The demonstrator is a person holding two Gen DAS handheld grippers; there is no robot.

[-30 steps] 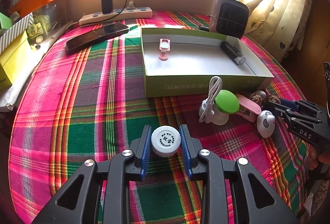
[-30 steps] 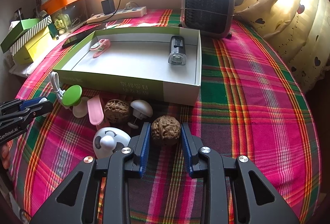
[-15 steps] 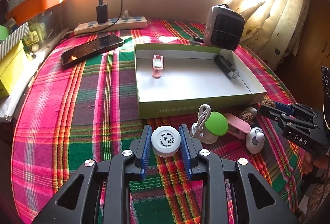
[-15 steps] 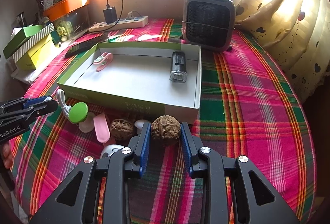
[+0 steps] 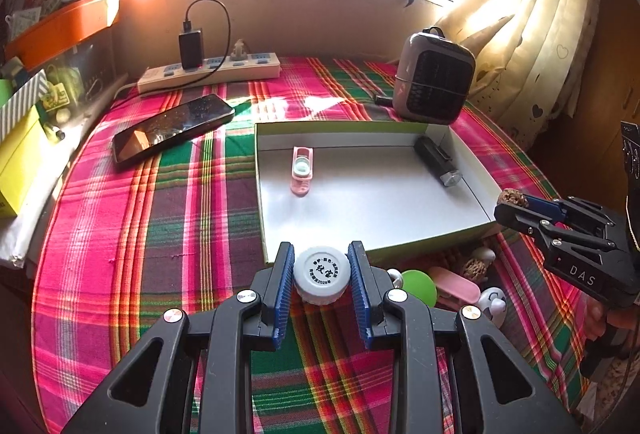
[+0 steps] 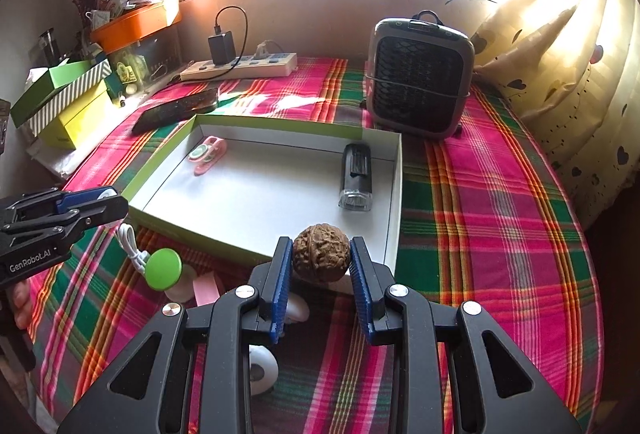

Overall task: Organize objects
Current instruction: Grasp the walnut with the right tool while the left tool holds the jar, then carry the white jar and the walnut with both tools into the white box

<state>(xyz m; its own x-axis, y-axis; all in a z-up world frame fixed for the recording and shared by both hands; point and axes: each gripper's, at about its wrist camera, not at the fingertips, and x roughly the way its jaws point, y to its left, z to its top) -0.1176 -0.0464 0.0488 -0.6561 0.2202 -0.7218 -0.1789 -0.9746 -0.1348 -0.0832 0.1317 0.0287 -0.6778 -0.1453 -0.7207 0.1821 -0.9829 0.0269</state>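
L. gripper (image 5: 321,276): jaws closed on a round white plastic bottle cap (image 5: 321,274), held just short of the near wall of the shallow green-sided cardboard box w/ white floor (image 5: 376,254). R. gripper (image 6: 320,260): jaws clamped on a brown wrinkled walnut (image 6: 321,252), seen over the box's near right corner. Box lies ahead of both; the R. load is judged nearer to a drop. Plaid-covered surface (image 5: 180,234) below.

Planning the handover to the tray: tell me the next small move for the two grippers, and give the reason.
Probably carry both forward over the green-edged tray before releasing. The left gripper is clamped on the white cap and the right gripper on the walnut, both just short of the near wall. The tray floor is bare between the pink clip and the black flashlight.
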